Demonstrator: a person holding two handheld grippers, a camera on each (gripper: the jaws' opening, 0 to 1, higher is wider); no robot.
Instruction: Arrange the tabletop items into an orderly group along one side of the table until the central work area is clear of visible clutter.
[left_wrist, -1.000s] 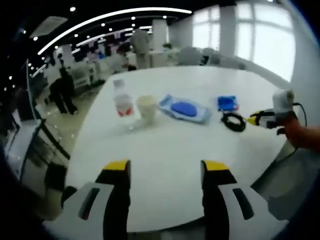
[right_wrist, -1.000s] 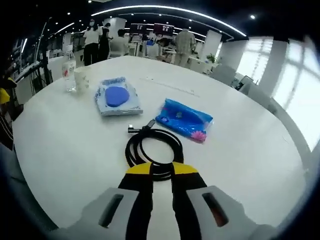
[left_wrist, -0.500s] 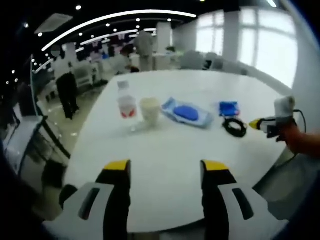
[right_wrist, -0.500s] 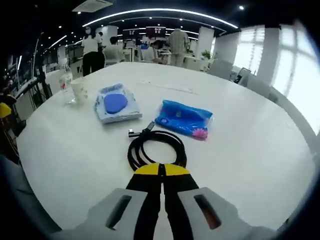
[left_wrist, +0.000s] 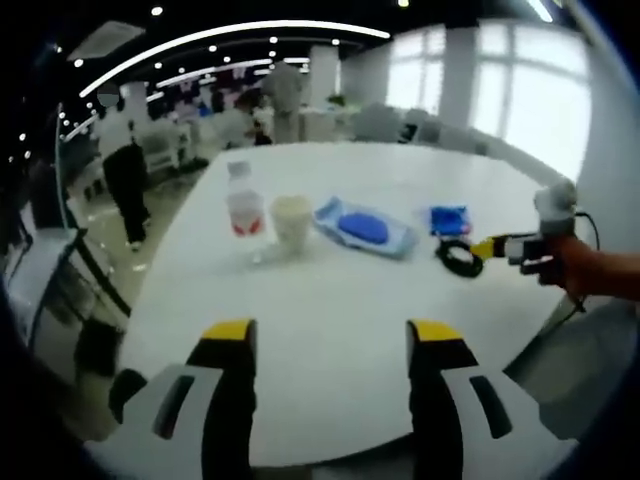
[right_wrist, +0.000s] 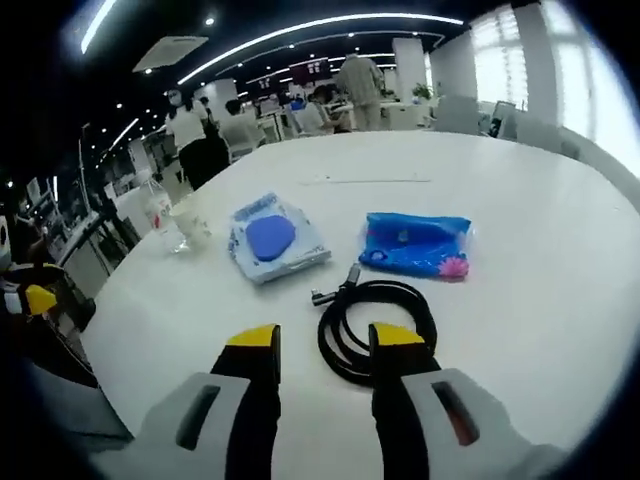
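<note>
Reopened since a second before, the right tongs (right_wrist: 322, 342) stood apart by the cable (right_wrist: 377, 329); left tongs (left_wrist: 331, 332) wide. Straddling one coil looked wisest.

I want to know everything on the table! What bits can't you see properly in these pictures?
- Water bottle: its label is too blurred to read in the left gripper view.
- Blue packet: the print is too small in the right gripper view.
- Black cable: its near loop is hidden behind the right gripper.
</note>
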